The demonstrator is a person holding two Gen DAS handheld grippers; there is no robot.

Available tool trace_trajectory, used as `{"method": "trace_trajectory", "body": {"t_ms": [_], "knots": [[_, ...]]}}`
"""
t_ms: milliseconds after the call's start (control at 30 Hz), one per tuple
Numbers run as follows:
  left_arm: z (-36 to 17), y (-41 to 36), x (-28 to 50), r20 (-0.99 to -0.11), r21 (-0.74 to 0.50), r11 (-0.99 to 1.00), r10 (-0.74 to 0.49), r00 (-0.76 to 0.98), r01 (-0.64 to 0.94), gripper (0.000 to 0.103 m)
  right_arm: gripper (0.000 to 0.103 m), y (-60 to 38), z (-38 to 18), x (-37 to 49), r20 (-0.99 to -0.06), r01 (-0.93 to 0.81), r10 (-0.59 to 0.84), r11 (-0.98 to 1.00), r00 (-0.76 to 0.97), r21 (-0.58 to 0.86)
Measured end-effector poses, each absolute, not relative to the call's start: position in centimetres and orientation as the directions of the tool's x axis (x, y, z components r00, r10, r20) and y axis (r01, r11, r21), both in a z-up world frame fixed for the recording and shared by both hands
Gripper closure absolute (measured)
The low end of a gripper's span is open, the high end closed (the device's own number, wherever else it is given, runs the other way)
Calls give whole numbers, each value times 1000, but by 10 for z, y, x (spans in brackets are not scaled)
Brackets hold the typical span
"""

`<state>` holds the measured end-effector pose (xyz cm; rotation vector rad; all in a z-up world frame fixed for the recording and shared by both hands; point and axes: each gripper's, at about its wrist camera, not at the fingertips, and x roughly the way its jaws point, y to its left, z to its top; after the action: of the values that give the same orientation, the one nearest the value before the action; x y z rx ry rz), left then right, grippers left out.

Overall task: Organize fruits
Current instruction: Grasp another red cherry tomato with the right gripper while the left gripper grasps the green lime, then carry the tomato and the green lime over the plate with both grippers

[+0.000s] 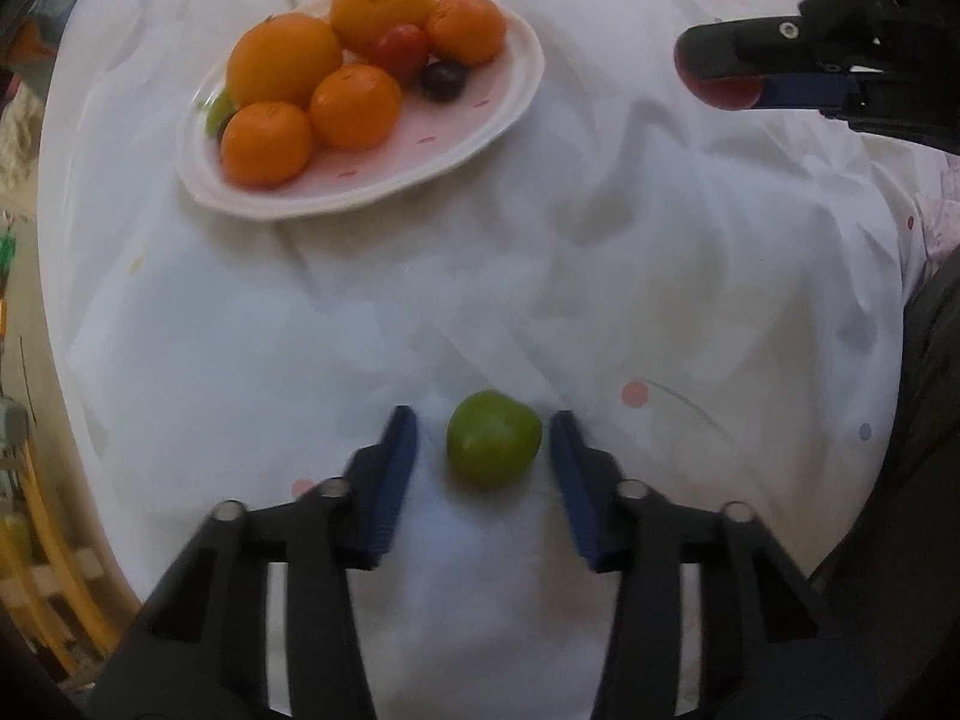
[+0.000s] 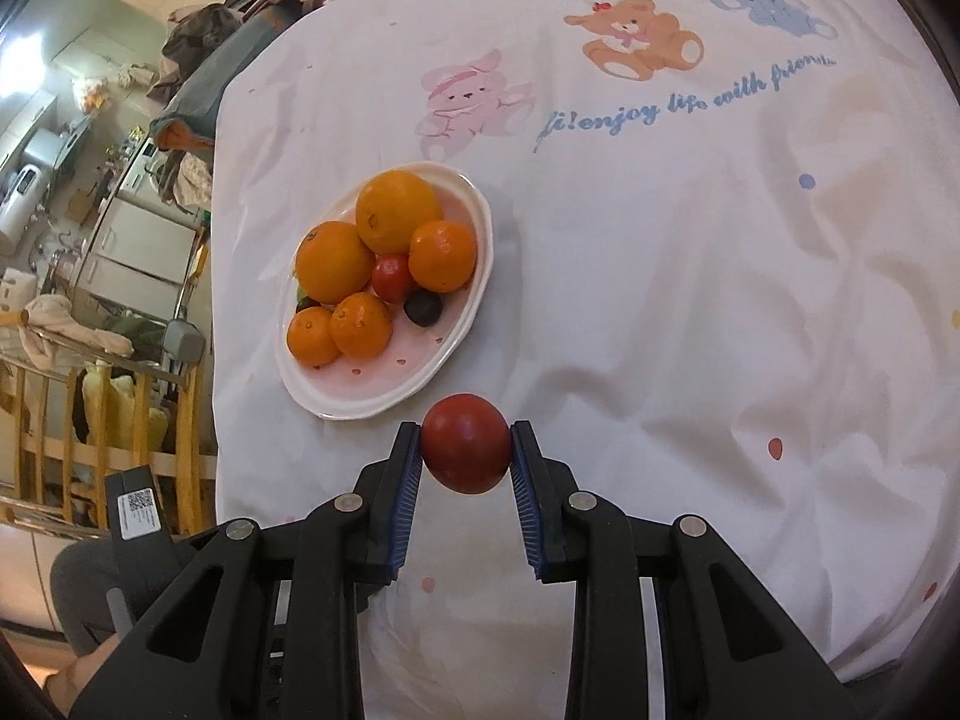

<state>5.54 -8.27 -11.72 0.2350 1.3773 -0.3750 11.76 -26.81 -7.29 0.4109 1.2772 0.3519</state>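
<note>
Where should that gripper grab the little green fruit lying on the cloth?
Probably across its widest middle. The green fruit is roundish and lies alone on the tablecloth, so either flank is free. The left gripper already straddles it from above, jaws open; closing the pads there should hold it.

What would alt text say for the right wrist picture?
The right gripper holds a red fruit between its fingers above a white cartoon-printed cloth. Just beyond sits a plate of oranges.
</note>
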Motion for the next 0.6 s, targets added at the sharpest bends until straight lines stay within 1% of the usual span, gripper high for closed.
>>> {"method": "trace_trajectory", "body": {"t_ms": [33,133,300,433,600], "knots": [[-117,-85,56,-981,-62,915,-129,144,398,76,72,-270,-74,118,-842,-20,478,872,251,490],[-114,-91,56,-979,-58,909,-131,153,412,78,72,-270,-74,120,-838,-18,486,867,248,498],[-104,-86,59,-973,-91,916,-166,163,391,78,72,-270,-75,122,-836,-18,491,864,245,502],[-89,-69,68,-958,-142,938,-210,193,316,78,72,-269,-75,123,-836,-20,489,865,250,501],[-70,-51,75,-934,-156,960,-220,282,234,78,72,-270,-77,122,-844,-9,477,872,246,490]]}}
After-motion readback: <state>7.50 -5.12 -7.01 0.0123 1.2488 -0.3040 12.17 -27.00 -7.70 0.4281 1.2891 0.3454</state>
